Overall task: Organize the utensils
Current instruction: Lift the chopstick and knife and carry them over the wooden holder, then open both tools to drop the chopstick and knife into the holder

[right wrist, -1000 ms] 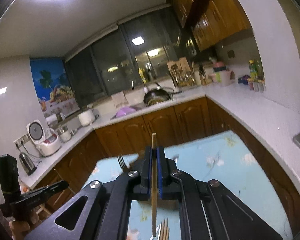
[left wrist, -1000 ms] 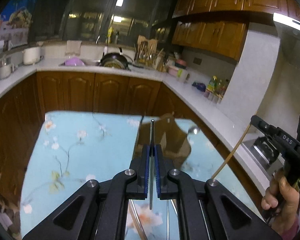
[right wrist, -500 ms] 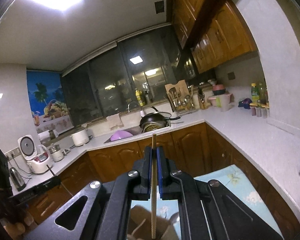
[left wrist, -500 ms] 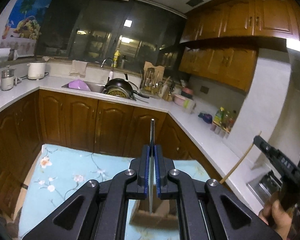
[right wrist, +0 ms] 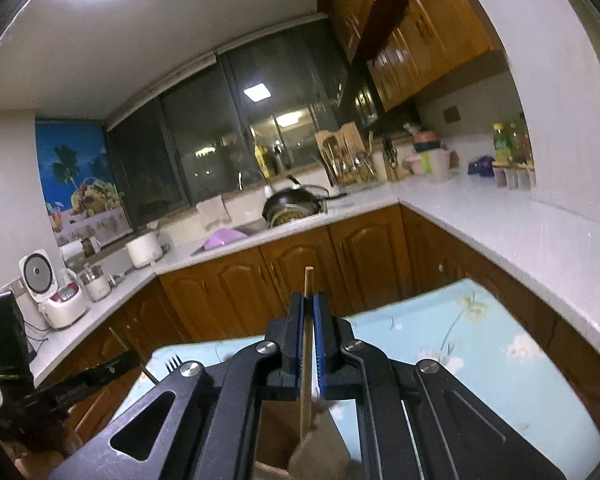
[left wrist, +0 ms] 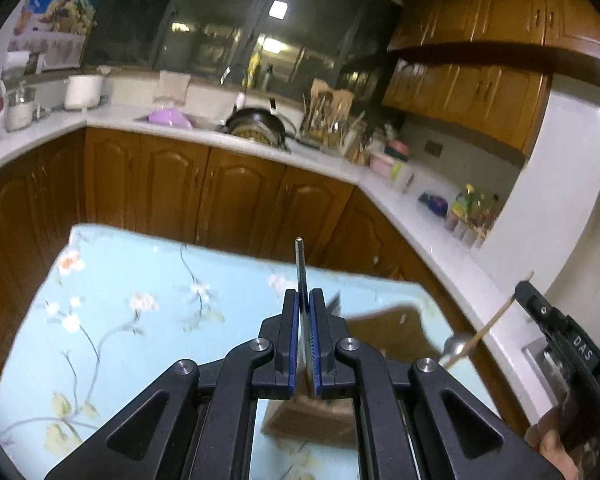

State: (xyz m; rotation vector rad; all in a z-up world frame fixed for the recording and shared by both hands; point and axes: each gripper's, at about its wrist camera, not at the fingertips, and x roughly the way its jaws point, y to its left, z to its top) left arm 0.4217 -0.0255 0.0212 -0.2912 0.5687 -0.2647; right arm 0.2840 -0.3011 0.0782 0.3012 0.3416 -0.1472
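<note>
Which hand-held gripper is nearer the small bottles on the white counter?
Right. The right hand-held gripper is at the blue floral table's edge toward the small bottles; the left hand-held gripper is over the table's middle.

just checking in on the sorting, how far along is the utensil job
Mid-job. Nothing can be confirmed as put away: the brown container on the floral tablecloth is blurred. In hand: the left gripper is shut on a metal utensil handle, and the right gripper is shut on a wooden chopstick. Left: both still need placing, and a fork lies on the cloth.

Both wrist views above floral table [left wrist: 140, 280], toward shared sink counter [right wrist: 300, 220].
</note>
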